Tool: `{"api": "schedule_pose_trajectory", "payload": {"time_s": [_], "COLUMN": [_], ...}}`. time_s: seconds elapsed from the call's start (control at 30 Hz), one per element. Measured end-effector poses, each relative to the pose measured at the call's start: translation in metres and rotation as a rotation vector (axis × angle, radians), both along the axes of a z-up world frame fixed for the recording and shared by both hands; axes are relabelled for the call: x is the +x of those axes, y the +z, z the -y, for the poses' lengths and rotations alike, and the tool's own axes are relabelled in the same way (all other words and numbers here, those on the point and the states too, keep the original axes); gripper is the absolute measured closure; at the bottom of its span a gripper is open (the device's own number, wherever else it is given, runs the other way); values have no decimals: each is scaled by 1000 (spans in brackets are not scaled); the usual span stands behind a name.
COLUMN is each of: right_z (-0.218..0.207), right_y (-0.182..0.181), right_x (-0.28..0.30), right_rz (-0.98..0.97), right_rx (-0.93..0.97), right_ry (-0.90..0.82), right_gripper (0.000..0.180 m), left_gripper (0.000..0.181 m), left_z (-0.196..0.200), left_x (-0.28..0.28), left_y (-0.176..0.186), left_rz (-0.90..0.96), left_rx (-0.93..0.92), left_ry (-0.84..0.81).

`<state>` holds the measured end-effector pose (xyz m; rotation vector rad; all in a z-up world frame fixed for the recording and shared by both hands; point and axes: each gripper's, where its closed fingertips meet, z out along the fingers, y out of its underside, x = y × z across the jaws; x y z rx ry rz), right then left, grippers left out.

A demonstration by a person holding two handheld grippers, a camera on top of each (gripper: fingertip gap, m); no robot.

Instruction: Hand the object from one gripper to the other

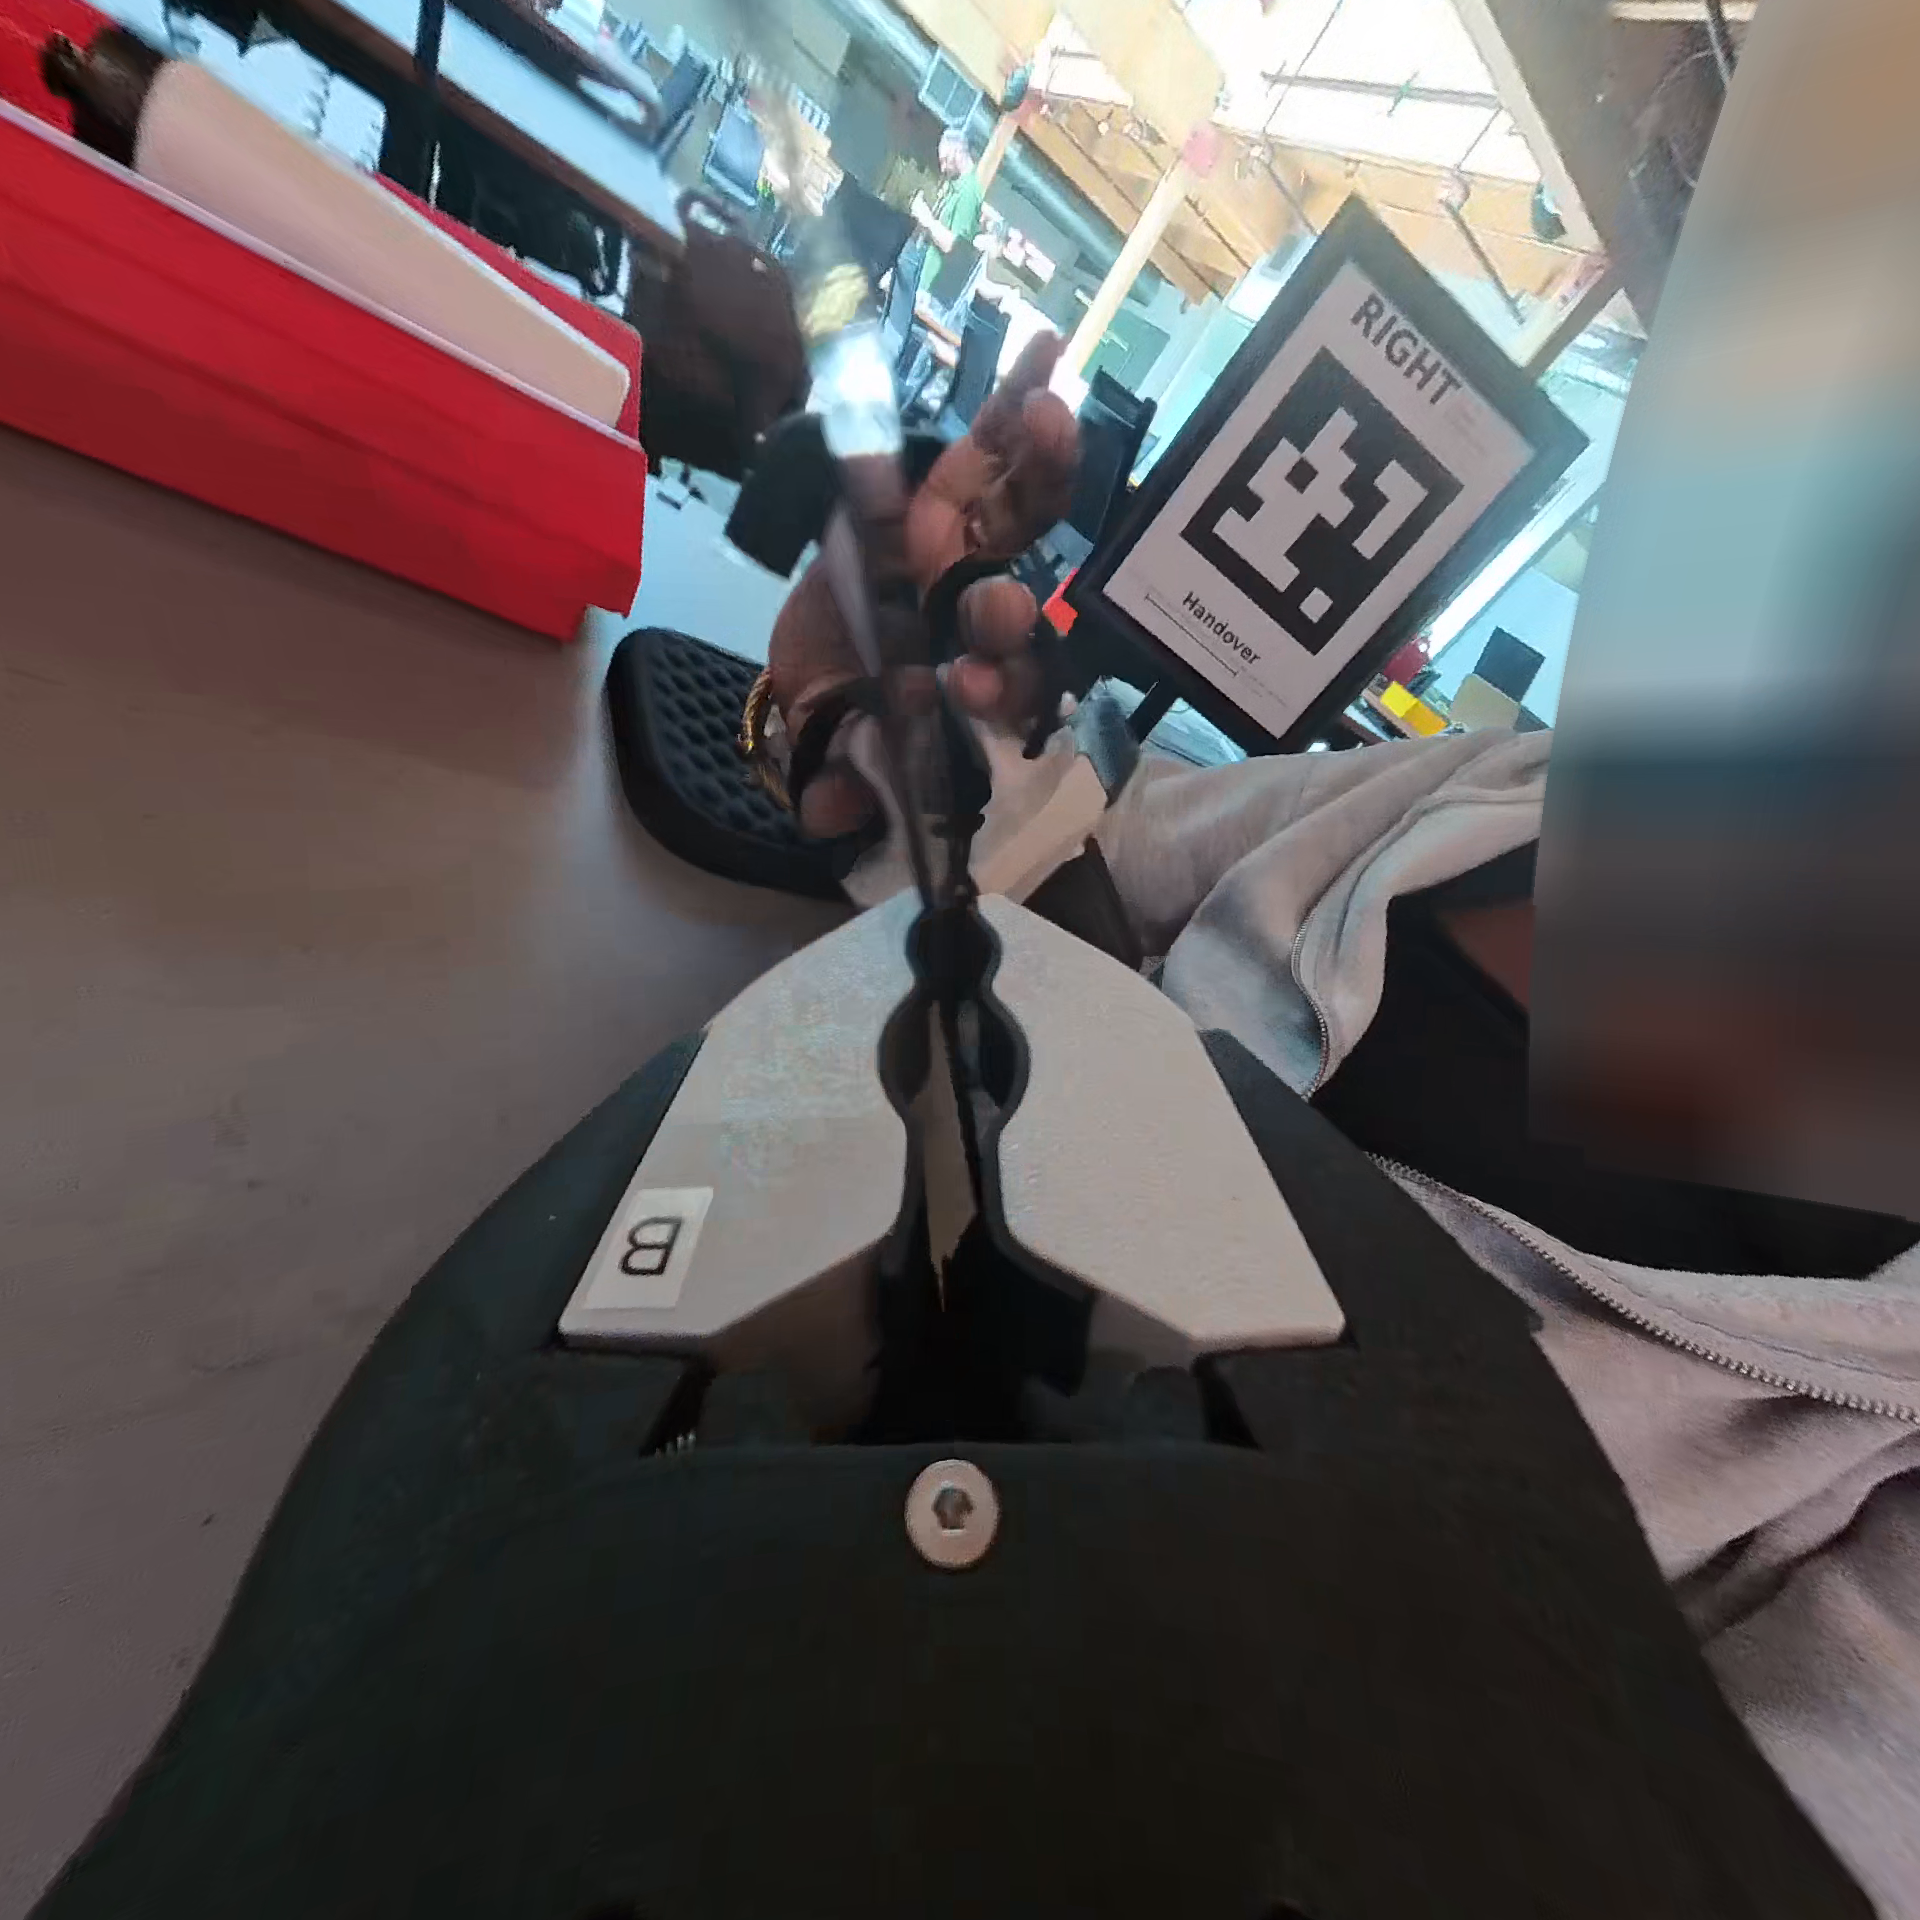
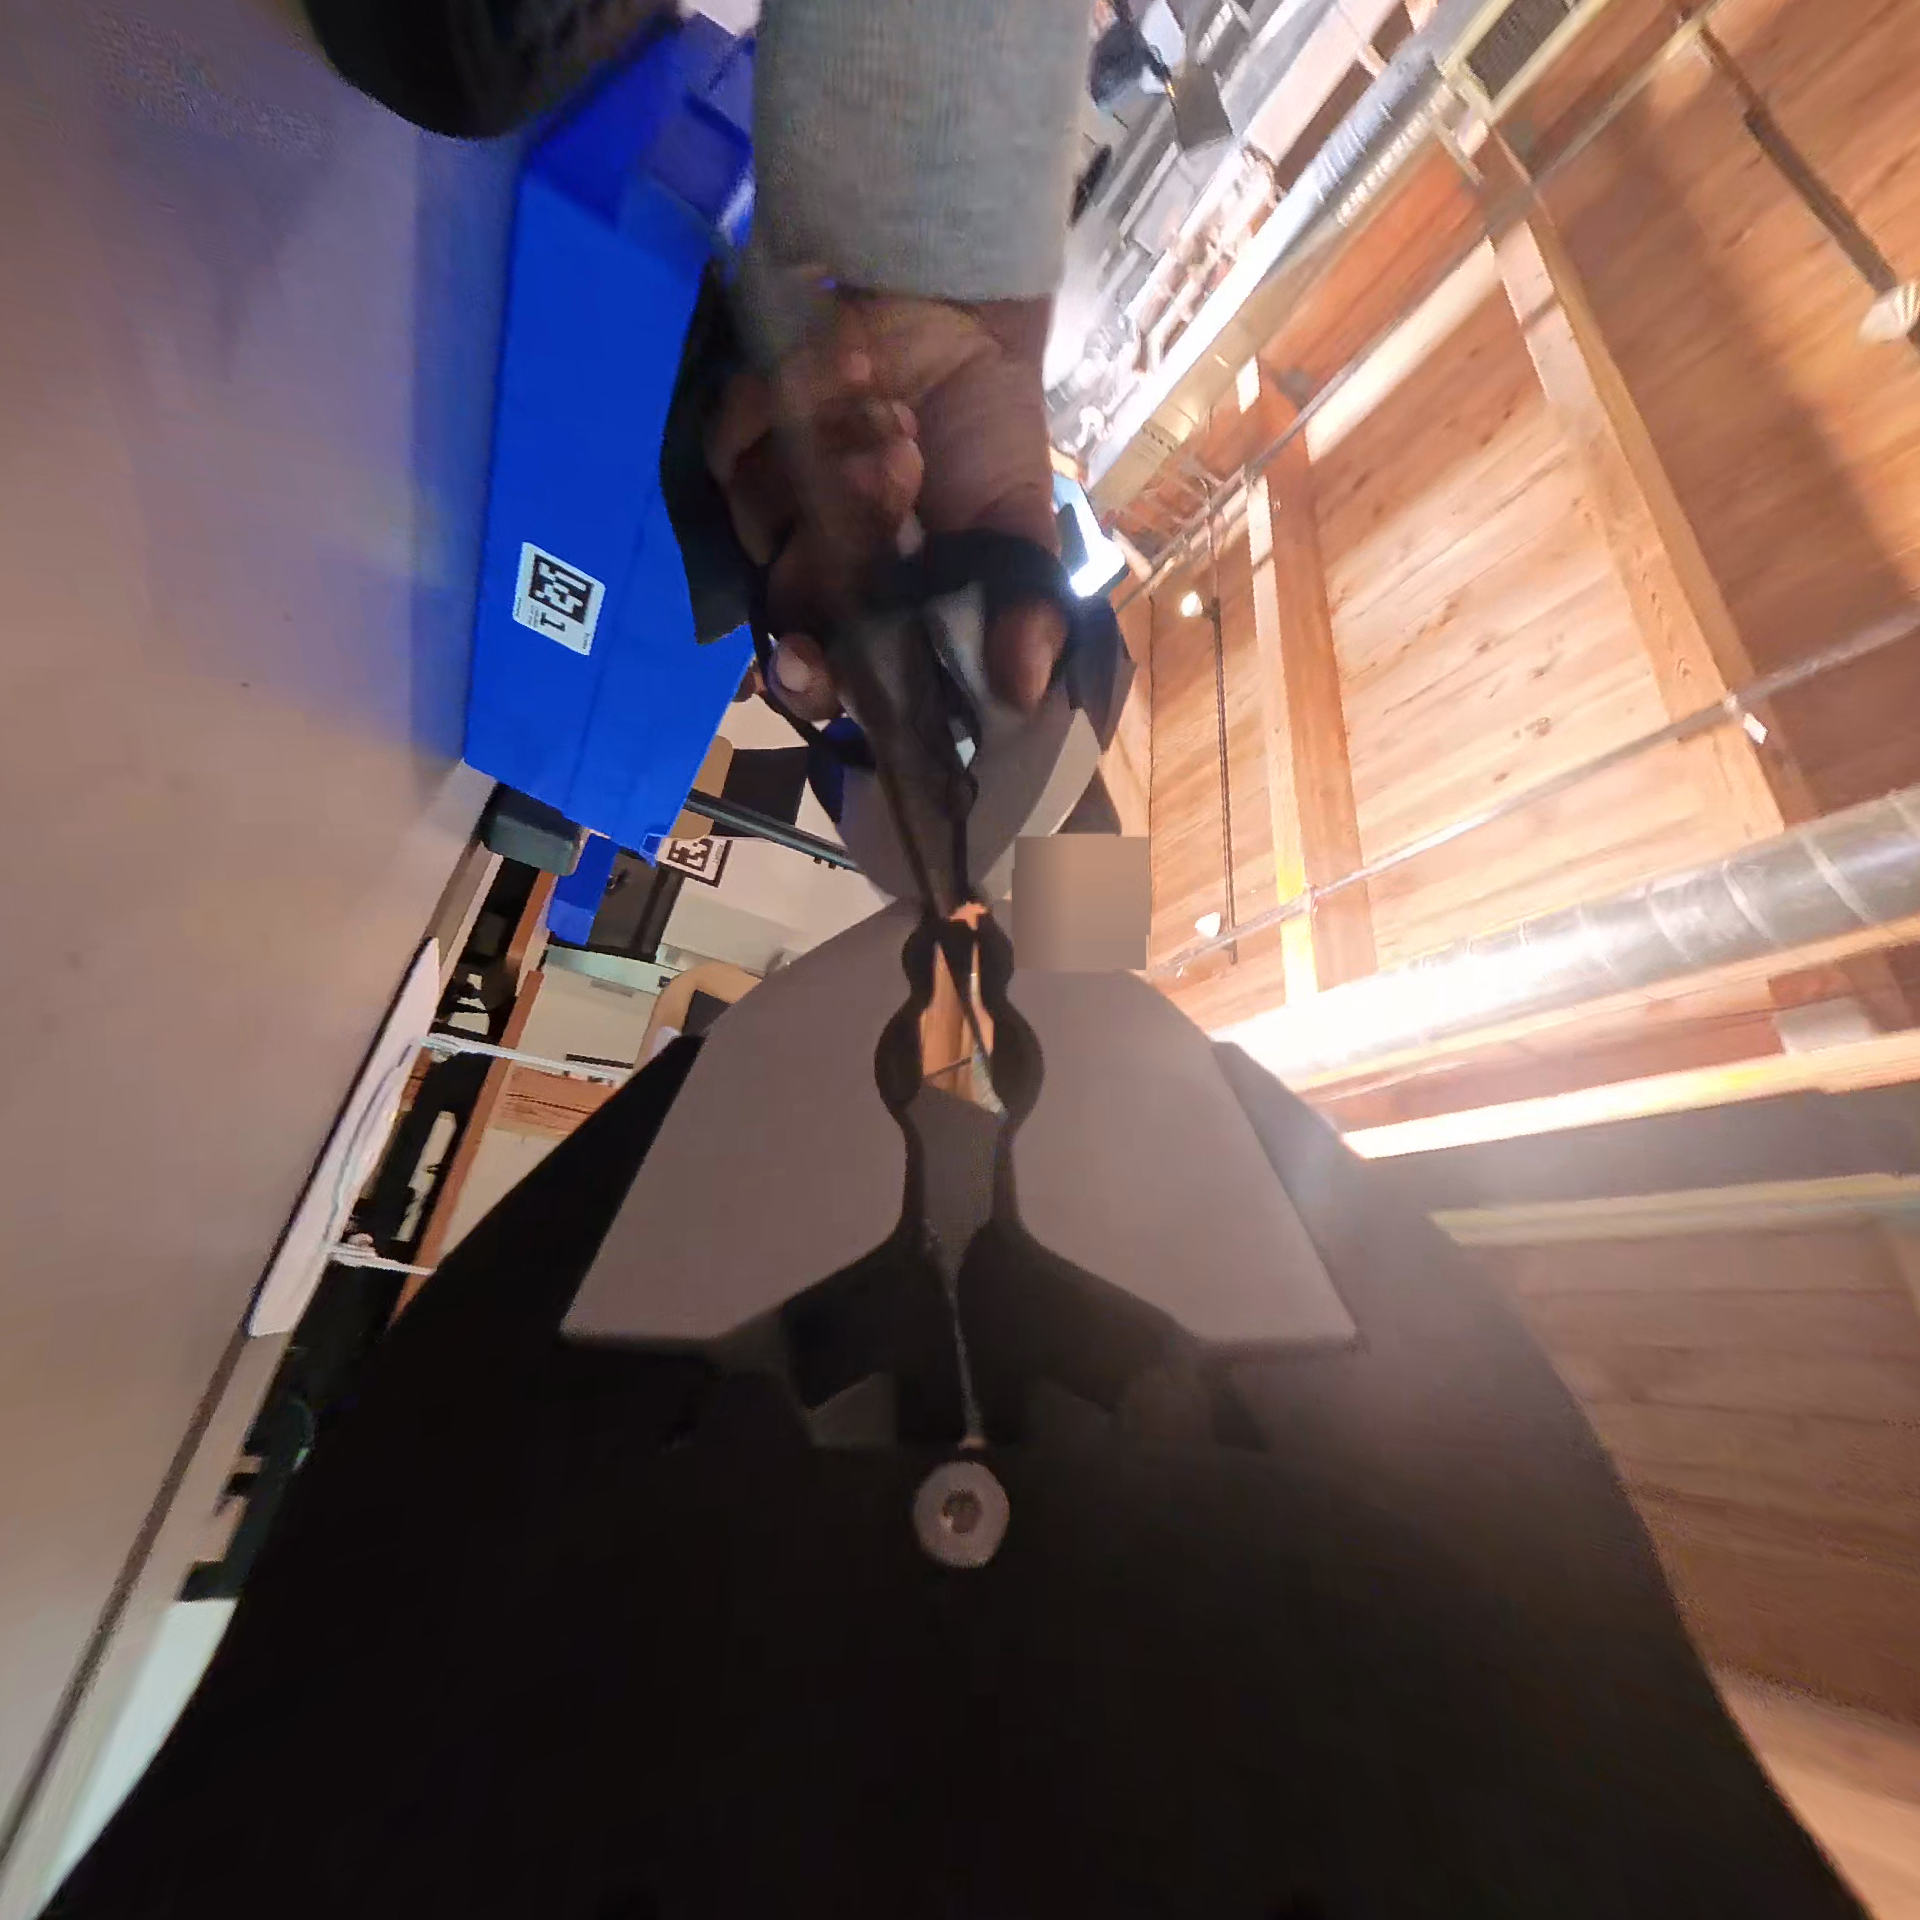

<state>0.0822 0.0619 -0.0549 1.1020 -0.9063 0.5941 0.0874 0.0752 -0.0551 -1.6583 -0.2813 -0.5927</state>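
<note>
The left gripper [image 1: 948,914] and the right gripper [image 2: 951,914] face each other tip to tip above the grey counter [image 1: 260,831], each held in a person's hand. Both have their fingers drawn in tight. A long thin dark object [image 1: 862,613] runs between them. It passes through the narrow slot of the left gripper, across the gap and into the right one, so both seem to be clamped on it at once. Seen edge-on and blurred, it could be a flat strip or a slim rod, and I cannot tell which.

It looks light, since it spans the gap without sagging. It is probably stiff along its length, though something this thin may flex or twist sideways. It offers very little surface, so it could swivel or slip between the pads. My judgement is that the best hold is flat across its broad faces and well in from the end. One gripper should not let go until the other's hold is firm.

A red bin [image 1: 312,416] stands on the counter at the far left and holds a pale flat piece [image 1: 364,249] with something dark and blurred beyond it. A blue bin [image 2: 582,468] sits on the counter in the right wrist view, and its inside is not visible.
</note>
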Motion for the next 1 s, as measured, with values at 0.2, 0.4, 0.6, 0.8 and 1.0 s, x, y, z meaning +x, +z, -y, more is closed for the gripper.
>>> {"api": "schedule_pose_trajectory", "payload": {"time_s": [0.2,0.4,0.6,0.8,1.0], "right_z": [-23,-26,-2,7,-14], "right_y": [50,59,24,12,34], "right_x": [-15,-33,-27,-18,-29], "right_rz": [588,1758,2166,2215,1680], "right_rx": [-388,-530,-336,-270,-364], "right_ry": [209,703,630,603,546], "right_gripper": [137,127,135,179,178], "left_gripper": [179,179,179,178,148], "left_z": [14,23,4,-6,20], "left_x": [-21,-33,-28,-26,-34], "left_y": [44,61,44,32,63], "left_rz": [-249,-407,-413,-428,-302], "left_rx": [256,363,276,205,391], "left_ry": [209,361,306,285,366]}}
